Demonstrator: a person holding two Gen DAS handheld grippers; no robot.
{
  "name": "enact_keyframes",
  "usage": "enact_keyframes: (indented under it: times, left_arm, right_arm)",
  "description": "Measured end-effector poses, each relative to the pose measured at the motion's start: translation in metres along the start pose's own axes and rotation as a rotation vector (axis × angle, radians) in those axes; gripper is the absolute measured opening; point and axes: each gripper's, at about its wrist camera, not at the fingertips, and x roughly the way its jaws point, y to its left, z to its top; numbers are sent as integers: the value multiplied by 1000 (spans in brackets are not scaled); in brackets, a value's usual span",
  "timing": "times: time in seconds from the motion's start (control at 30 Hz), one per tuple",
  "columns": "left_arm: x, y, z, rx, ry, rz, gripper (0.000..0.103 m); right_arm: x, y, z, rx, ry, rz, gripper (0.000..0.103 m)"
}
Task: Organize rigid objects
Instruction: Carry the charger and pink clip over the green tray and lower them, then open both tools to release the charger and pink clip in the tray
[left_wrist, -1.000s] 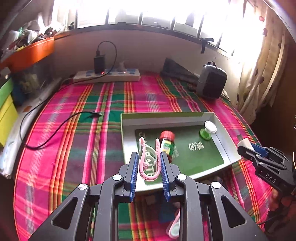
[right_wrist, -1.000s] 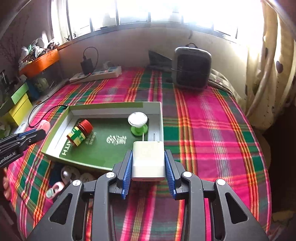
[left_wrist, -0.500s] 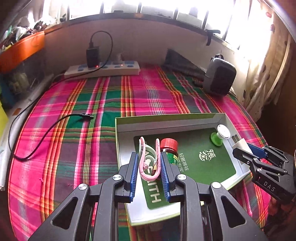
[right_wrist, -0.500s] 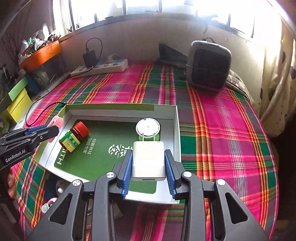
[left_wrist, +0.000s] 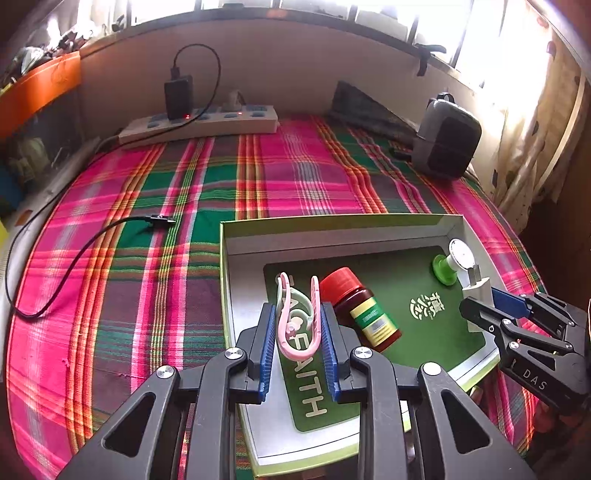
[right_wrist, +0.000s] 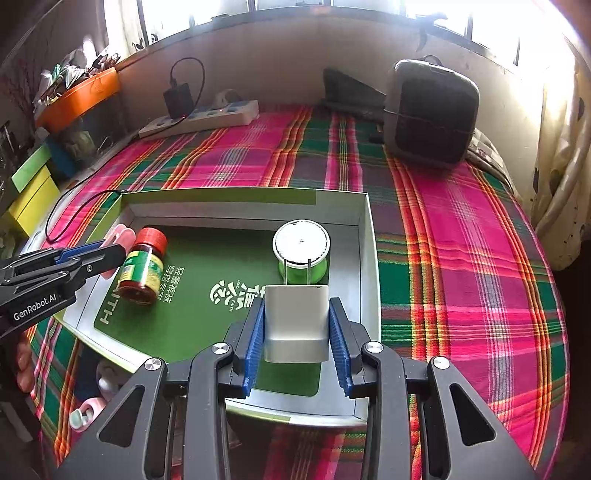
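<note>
At the far left, an orange bin (right_wrist: 79, 98) is seen on a crowded shelf, with yellow and green boxes (right_wrist: 31, 188) below it. A white power strip (left_wrist: 199, 123) with a black adapter (left_wrist: 178, 96) plugged in lies along the back wall, and a black cable (left_wrist: 74, 254) trails over the plaid cloth (left_wrist: 147, 258) that covers the surface; whether a bed or a desk lies beneath cannot be told.

The left gripper (left_wrist: 298, 325) is held over the left part of a shallow open box (left_wrist: 236, 295) with a green printed liner. A pink clip (left_wrist: 295, 321), curved like a U, is pinched between its blue fingers (left_wrist: 267, 332), and it is carried above the box floor, not resting on it. Just to the right, a small bottle (left_wrist: 360, 310) with a red cap and a green-and-yellow label lies on its side on the liner. Further right, a green spool-like piece with a white round top (right_wrist: 301, 245) is found in the box's far right corner.

The right gripper (right_wrist: 296, 325) is positioned over the right part of the box, close behind the spool. A white wall charger (right_wrist: 296, 321) is clamped between its fingers (right_wrist: 255, 332), its two metal prongs pointed away from the camera. Beyond the box, near the back right, a dark grey heater-like appliance (right_wrist: 430, 110) stands by the curtain (right_wrist: 561, 147). Some pink and white items (right_wrist: 88, 410), too hidden to name, are glimpsed below the box's near edge.
</note>
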Motion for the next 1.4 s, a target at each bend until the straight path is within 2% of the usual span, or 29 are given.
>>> enact_keyframes:
  times: [1.03, 1.13, 1.3, 1.4]
  left_arm:
    - [8, -8, -2, 19, 20, -13, 25]
    - [8, -8, -3, 20, 20, -15, 26]
    - [7, -10, -3, 25, 20, -20, 29]
    - [6, -11, -4, 26, 19, -25, 31]
  right_arm:
    - [3, 1, -2, 1, -4, 16, 35]
    - [2, 0, -2, 5, -10, 14, 37]
    - [1, 0, -2, 12, -18, 15, 48]
    - [0, 1, -2, 11, -23, 10, 49]
